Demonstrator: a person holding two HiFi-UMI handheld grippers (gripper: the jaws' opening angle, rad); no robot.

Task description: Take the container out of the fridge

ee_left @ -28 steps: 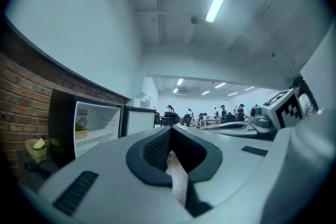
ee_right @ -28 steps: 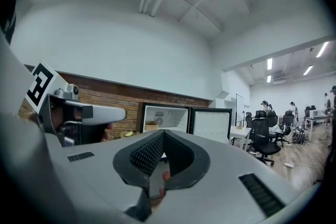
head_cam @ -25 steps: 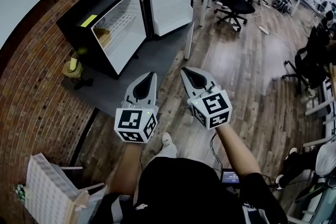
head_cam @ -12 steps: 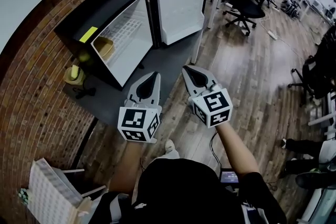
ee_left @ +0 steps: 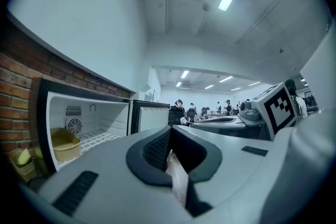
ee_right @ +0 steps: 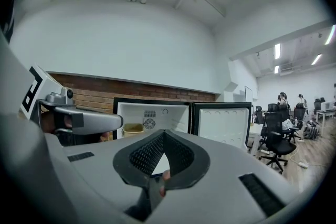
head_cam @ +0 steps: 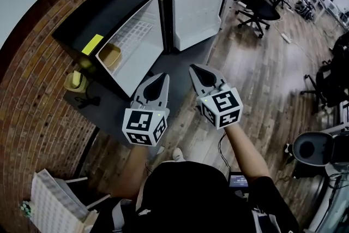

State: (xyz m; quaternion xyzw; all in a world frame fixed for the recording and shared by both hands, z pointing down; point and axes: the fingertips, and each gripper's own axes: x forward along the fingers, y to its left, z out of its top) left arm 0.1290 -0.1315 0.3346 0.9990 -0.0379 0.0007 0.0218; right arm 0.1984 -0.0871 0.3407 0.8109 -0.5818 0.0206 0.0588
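- The fridge (head_cam: 109,13) by the brick wall (head_cam: 32,90) fills more of the head view than it did a second ago. The person is walking up to it with both grippers carried ahead, and no reach inside has begun.
- Its door (head_cam: 196,16) stands swung wide to the right, just as a second ago, so nothing bars the way to the white interior. By that reading the opening step is done, and only the approach and the grab remain.
- The left gripper (head_cam: 161,80) and the right gripper (head_cam: 195,70) ride side by side. They point roughly level toward the fridge, nearer its front than before but still short of the shelf.
- Each gripper's jaws are pressed together with nothing between them, and both gripper views show the tips meeting on bare air. They will have to part before they can take anything.
- The container (head_cam: 110,56), a tan tub, sits untouched on the wire shelf at the fridge's left side, close to the left wall. The left gripper view shows the container (ee_left: 65,145) in front of the fan grille. The right gripper view shows the container (ee_right: 133,129) deep in the fridge, past the other gripper.
- The likely next move is to close the remaining gap, open one gripper and bring its jaws over the tub's rim.
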